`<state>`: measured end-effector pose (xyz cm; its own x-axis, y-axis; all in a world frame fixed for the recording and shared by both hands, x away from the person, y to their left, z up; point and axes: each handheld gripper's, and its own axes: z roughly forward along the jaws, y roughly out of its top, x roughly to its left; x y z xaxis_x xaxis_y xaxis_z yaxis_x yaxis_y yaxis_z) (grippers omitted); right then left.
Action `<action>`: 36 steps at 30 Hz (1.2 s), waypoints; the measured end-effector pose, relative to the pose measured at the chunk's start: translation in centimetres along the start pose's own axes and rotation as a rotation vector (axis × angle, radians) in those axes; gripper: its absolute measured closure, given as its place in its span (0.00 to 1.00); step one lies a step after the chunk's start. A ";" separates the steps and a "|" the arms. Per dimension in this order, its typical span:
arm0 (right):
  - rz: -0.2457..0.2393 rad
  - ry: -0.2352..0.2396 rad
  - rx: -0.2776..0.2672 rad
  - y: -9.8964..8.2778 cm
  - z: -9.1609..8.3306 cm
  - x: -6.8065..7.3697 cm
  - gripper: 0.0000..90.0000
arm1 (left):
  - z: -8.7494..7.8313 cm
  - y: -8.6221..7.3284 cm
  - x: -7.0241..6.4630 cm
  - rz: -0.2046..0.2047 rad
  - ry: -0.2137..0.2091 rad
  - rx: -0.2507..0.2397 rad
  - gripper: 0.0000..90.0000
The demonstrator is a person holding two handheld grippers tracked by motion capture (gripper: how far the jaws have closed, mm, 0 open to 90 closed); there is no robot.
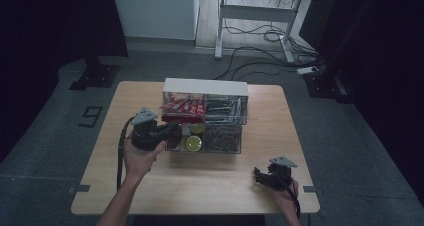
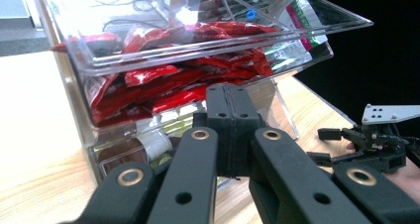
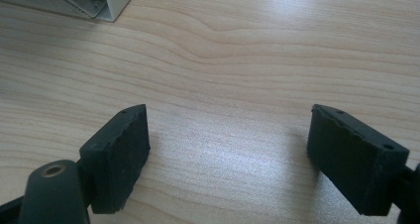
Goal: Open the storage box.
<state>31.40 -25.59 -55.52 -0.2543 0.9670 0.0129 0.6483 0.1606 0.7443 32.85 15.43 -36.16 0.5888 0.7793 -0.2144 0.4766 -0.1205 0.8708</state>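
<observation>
Left gripper (image 2: pixel 229 135) pressing against front of clear acrylic drawer organizer (image 1: pixel 205 117) mid-table, jaws squeezed together, nothing visibly between them. Upper drawer sitting pulled out, holding red foil snack packets (image 2: pixel 173 80). Right gripper (image 3: pixel 229 149) hovering over bare light wooden tabletop (image 3: pixel 237 50) near front right corner, jaws spread wide, gripping nothing.

a light wooden table (image 1: pixel 200 186) stands on a grey floor (image 1: pixel 360 151) in a dim room. black drapes (image 1: pixel 45 26) hang at both sides, dark stands (image 1: pixel 95 73) at their feet. behind, a white cabinet (image 1: pixel 155 11) stands beside a white-legged desk (image 1: pixel 260 11), with black cables (image 1: pixel 260 41) trailing under it across the floor. a power strip (image 1: pixel 307 70) lies to the right. a "9" mark (image 1: pixel 90 116) sits on the floor left of the table.
</observation>
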 end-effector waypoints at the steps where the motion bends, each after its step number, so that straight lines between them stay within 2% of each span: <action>1: 0.000 0.000 0.000 0.0 0.0 0.0 0.19 | 0.1 0.1 0.0 0.001 -0.001 0.001 1.00; 13: 0.000 0.000 0.000 0.0 0.0 0.0 0.19 | 1.2 0.7 -0.2 -0.001 -0.006 0.011 1.00; 24: 0.000 0.000 0.000 0.0 0.0 0.0 0.19 | 1.6 1.2 0.4 -0.022 -0.007 0.003 1.00; 36: 0.000 0.000 -0.001 0.0 0.0 0.0 0.19 | 1.5 1.9 0.4 -0.018 -0.006 -0.002 1.00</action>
<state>31.41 -25.59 -55.53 -0.2545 0.9670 0.0126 0.6477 0.1608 0.7447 34.92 14.57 -35.26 0.5843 0.7775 -0.2325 0.4858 -0.1057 0.8676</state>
